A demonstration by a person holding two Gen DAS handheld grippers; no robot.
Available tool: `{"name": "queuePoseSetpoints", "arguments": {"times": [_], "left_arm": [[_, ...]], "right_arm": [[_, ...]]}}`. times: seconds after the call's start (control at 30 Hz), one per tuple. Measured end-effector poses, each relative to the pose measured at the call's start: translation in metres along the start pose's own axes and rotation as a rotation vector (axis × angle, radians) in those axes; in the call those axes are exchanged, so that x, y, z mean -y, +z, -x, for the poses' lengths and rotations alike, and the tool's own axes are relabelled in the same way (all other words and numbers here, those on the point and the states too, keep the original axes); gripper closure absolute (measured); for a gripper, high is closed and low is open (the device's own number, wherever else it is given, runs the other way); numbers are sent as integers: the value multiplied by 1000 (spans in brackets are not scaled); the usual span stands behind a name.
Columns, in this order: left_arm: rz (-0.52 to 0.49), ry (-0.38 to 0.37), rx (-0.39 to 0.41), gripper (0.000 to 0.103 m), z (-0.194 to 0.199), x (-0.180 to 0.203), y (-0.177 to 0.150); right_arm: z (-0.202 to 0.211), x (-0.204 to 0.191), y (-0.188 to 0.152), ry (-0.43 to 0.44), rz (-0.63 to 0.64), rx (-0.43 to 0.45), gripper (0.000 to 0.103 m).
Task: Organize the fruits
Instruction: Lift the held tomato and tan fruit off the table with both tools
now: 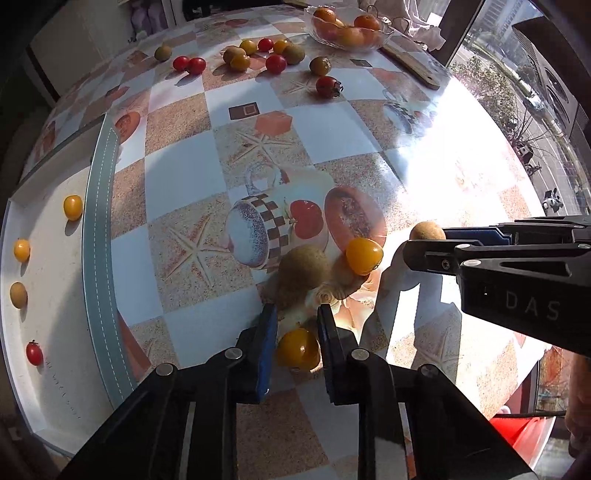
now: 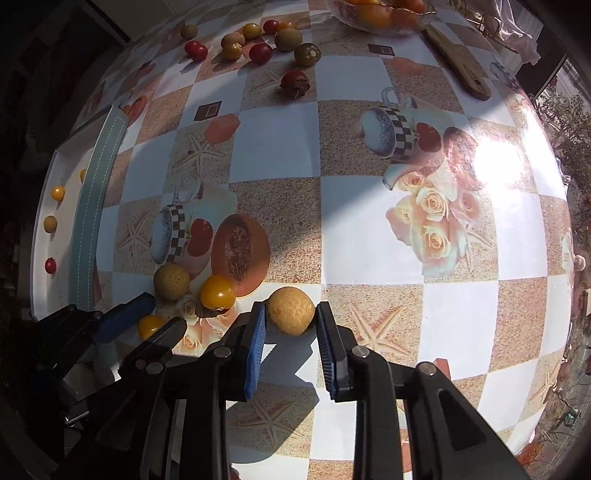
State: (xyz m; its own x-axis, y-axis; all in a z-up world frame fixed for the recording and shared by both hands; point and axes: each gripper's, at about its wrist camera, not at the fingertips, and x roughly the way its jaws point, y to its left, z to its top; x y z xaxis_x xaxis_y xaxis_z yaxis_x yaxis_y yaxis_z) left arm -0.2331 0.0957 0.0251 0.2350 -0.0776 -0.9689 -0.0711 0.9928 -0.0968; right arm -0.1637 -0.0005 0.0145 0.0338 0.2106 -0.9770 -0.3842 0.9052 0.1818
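My left gripper (image 1: 297,314) is open with a yellow cherry tomato (image 1: 298,349) lying on the table between its fingers; the same tomato (image 2: 149,325) shows in the right wrist view. My right gripper (image 2: 290,314) is open around a tan round longan-like fruit (image 2: 291,311), which also shows in the left wrist view (image 1: 426,231). Another yellow tomato (image 1: 364,255) and a tan fruit (image 1: 303,266) lie just ahead. The white tray (image 1: 55,325) at the left holds a row of yellow, tan and red fruits.
Several red, yellow and green-brown fruits (image 1: 275,63) are scattered at the table's far side. A glass bowl of oranges (image 1: 349,27) and a wooden board handle (image 1: 413,66) stand at the back right. A window lies beyond the table's right edge.
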Motion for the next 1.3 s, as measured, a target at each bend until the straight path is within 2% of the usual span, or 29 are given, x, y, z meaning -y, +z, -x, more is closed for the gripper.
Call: {"name": "queuePoseSetpoints", "arguments": {"times": [0.03, 0.13, 0.27, 0.5, 0.7, 0.73, 0.77, 0.8, 0.83, 0.87, 1.2, 1.3], "left_arm": [[28, -39, -10, 91, 0, -5, 3], [93, -114, -28, 91, 1, -17, 5], [117, -142, -34, 91, 3, -20, 0], [84, -124, -25, 91, 4, -13, -2], [58, -70, 20, 90, 13, -15, -4], [41, -60, 19, 78, 13, -14, -4], [26, -39, 16, 61, 13, -13, -5], [16, -9, 28, 20, 15, -13, -6], [11, 9, 61, 9, 20, -13, -8], [3, 8, 77, 9, 23, -13, -9], [-85, 105, 27, 11, 8, 8, -18], [-85, 120, -9, 39, -2, 12, -18]], "right_arm": [[0, 4, 0, 12, -17, -1, 73], [0, 12, -1, 35, -61, -7, 73], [3, 17, -1, 42, -82, -4, 73], [9, 19, -7, 45, -93, -5, 73], [7, 16, -5, 46, -95, -10, 73], [7, 16, -5, 48, -97, -11, 73], [7, 16, -5, 50, -97, -12, 73], [7, 16, -5, 51, -96, -13, 73], [7, 16, -5, 52, -96, -14, 73], [7, 16, -5, 54, -96, -15, 73], [10, 23, -13, 58, -130, -15, 73], [11, 27, -15, 55, -136, -17, 73]]}}
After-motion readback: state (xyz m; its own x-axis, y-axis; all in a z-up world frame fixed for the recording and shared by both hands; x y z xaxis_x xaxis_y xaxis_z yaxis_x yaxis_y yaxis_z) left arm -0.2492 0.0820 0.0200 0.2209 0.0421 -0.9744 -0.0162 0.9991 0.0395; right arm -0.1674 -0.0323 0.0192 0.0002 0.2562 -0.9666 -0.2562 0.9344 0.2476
